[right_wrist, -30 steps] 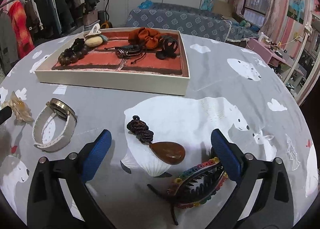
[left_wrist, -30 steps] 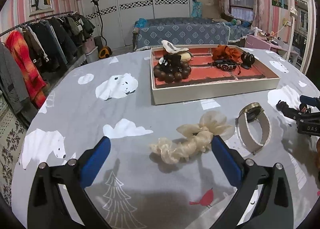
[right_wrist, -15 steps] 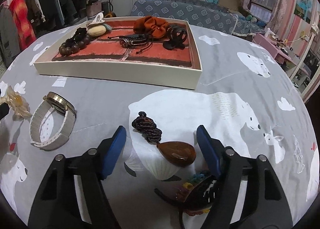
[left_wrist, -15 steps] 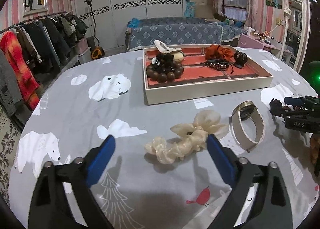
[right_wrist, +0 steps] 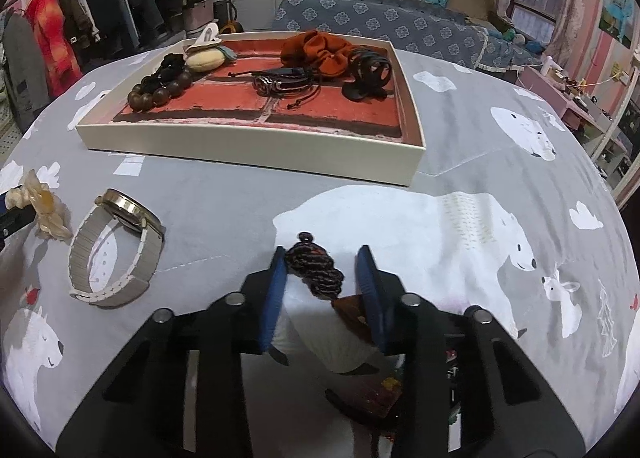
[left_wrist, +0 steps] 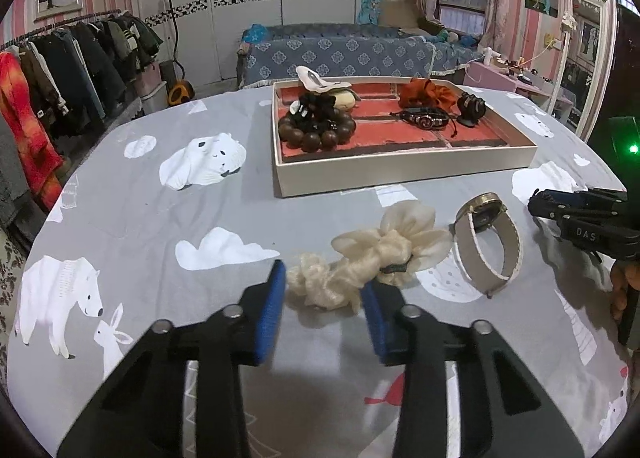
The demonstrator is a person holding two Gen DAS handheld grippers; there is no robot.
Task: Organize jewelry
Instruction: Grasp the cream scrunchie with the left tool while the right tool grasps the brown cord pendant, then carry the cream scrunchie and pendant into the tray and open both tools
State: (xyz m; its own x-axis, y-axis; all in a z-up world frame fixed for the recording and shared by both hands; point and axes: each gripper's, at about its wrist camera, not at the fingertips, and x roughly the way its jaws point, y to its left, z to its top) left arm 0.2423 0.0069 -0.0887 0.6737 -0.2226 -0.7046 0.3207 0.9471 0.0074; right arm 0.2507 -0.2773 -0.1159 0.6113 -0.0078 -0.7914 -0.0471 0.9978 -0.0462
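In a pink-striped bedroom, a grey bear-print cloth covers the table (left_wrist: 132,218), where both grippers have just been closing: the left gripper (left_wrist: 324,298) fingers clamped on a frilly cream scrunchie (left_wrist: 360,258), the right gripper (right_wrist: 320,282) fingers astride a knotted dark cord (right_wrist: 316,266), grip unclear.

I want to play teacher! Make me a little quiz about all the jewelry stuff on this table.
1. What lies on the cloth between the cream scrunchie and the pendant?
A. the watch
B. a spoon
C. a ring box
2. True or false: the wooden beads sit outside the tray.
3. What colour is the scrunchie inside the tray?

Key
1. A
2. False: the wooden beads lie in the tray.
3. Orange: the orange scrunchie.
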